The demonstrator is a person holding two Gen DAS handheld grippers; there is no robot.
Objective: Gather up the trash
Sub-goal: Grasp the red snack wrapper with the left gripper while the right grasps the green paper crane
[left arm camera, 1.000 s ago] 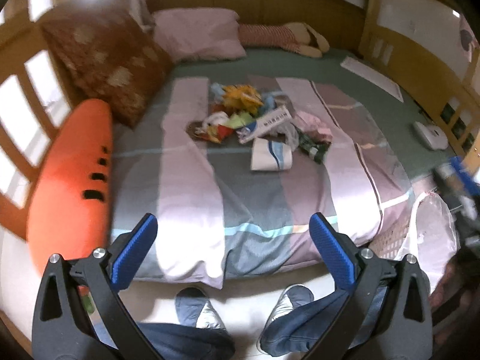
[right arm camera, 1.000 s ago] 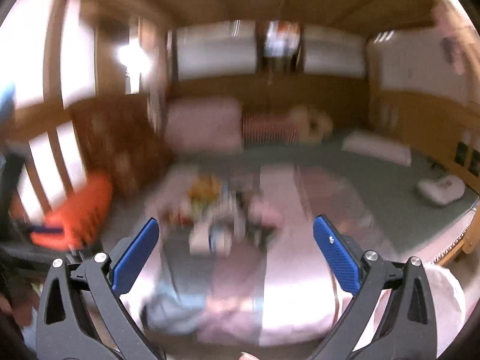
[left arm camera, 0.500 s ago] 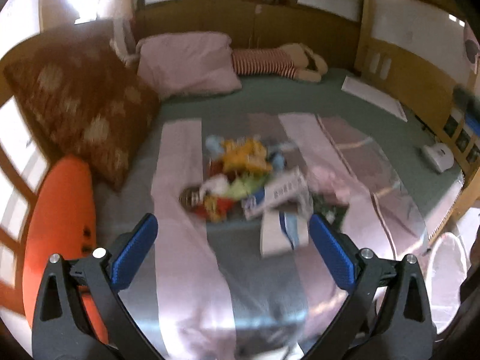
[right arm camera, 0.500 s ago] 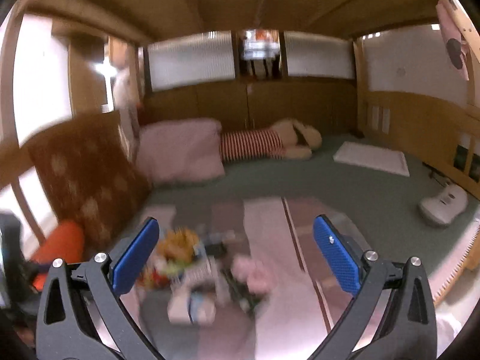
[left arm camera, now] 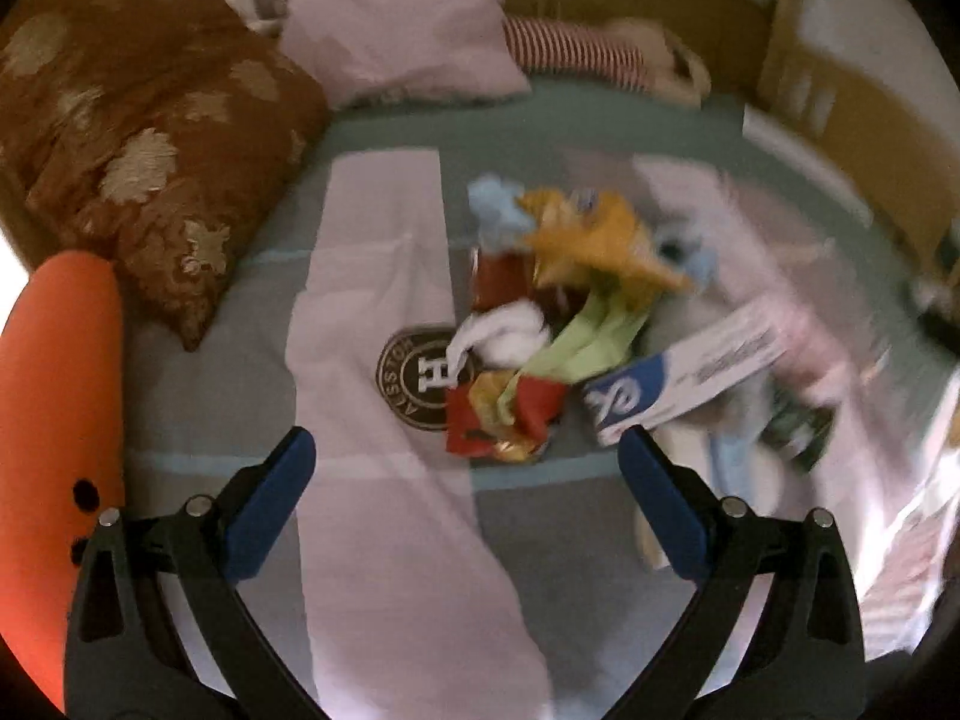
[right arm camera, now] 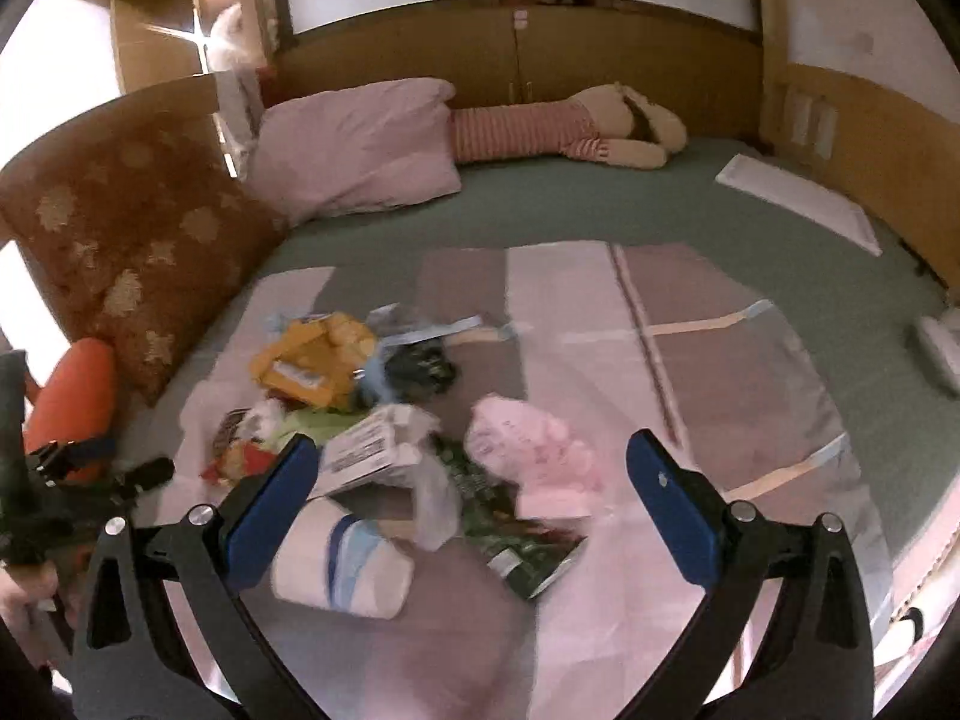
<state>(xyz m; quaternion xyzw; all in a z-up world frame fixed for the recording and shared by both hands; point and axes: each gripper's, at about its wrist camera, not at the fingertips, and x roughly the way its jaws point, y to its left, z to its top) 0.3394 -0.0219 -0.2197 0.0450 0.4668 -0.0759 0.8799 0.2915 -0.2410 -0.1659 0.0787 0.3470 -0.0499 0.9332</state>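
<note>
A pile of trash lies on the striped bed cover (left arm camera: 384, 276): a yellow wrapper (left arm camera: 594, 240), a red wrapper (left arm camera: 510, 414), green paper (left arm camera: 588, 342), a white-and-blue carton (left arm camera: 678, 378) and a round dark coaster (left arm camera: 420, 378). My left gripper (left arm camera: 465, 468) is open and empty just above the pile's near edge. In the right wrist view the pile shows the yellow wrapper (right arm camera: 312, 360), a paper cup (right arm camera: 342, 564), a pink crumpled bag (right arm camera: 534, 456) and a green wrapper (right arm camera: 516, 546). My right gripper (right arm camera: 471, 480) is open and empty over them.
A brown floral cushion (left arm camera: 138, 144), an orange carrot pillow (left arm camera: 54, 420), a pink pillow (right arm camera: 360, 144) and a striped plush toy (right arm camera: 570, 132) lie along the bed's left and head. A white flat pad (right arm camera: 798, 198) lies at the right. The left gripper also shows in the right wrist view (right arm camera: 36, 498).
Both grippers have moved forward from beyond the foot of the bed to just over the trash pile. Both stay open and empty.
</note>
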